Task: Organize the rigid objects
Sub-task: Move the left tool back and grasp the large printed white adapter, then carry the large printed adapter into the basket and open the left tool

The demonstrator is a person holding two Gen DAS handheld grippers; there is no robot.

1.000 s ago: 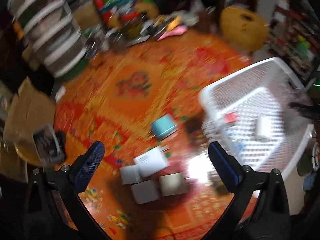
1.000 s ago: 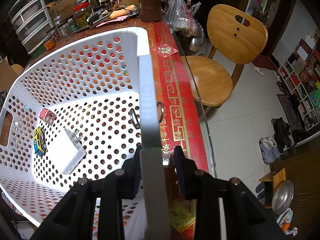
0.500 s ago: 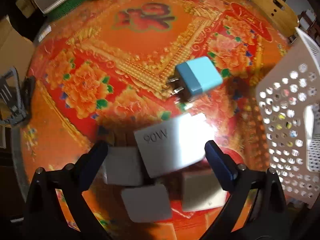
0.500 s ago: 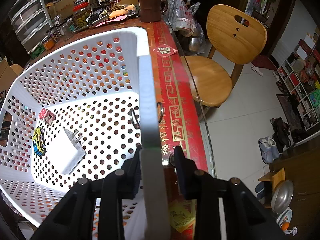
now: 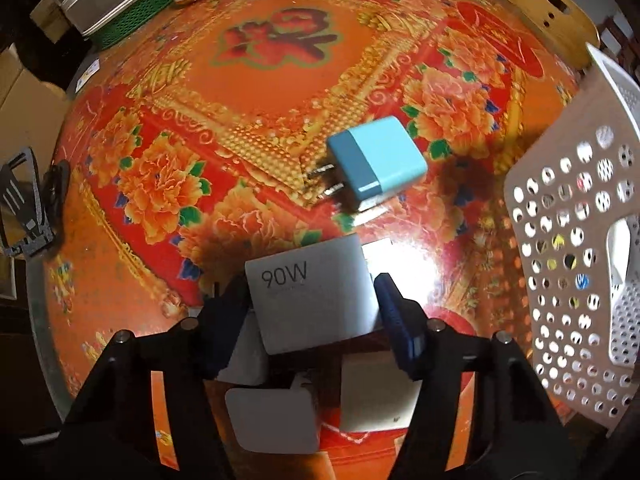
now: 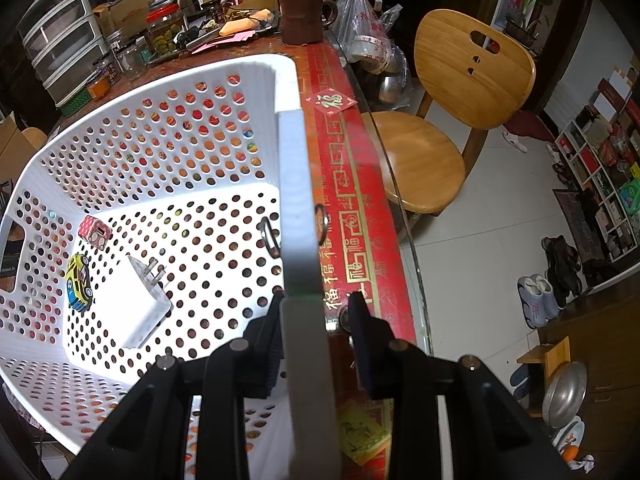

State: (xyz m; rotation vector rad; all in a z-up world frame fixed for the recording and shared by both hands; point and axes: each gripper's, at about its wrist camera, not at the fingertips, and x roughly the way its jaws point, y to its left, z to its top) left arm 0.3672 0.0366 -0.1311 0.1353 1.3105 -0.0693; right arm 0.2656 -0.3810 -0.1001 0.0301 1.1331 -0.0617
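My left gripper (image 5: 310,308) points down over a cluster of white chargers on the red floral table. Its jaws are closing, with the white 90W charger (image 5: 312,292) between them and both blue pads at its sides. Three more white chargers (image 5: 272,420) lie under and around it. A blue charger (image 5: 376,160) lies farther out, prongs to the left. My right gripper (image 6: 316,300) is shut on the side wall of the white perforated basket (image 6: 292,160), which also shows in the left wrist view (image 5: 568,240). Inside lie a white charger (image 6: 136,304), a yellow toy car (image 6: 78,282) and a small pink box (image 6: 94,232).
A wooden chair (image 6: 440,120) stands beyond the table's glass edge on the right. A brown mug (image 6: 302,18), jars and plastic drawers (image 6: 60,52) crowd the table's far side. A black stand (image 5: 24,200) sits at the left edge.
My left gripper has come down over the charger cluster and its jaws have narrowed around the 90W charger. The right gripper and the basket have not moved.
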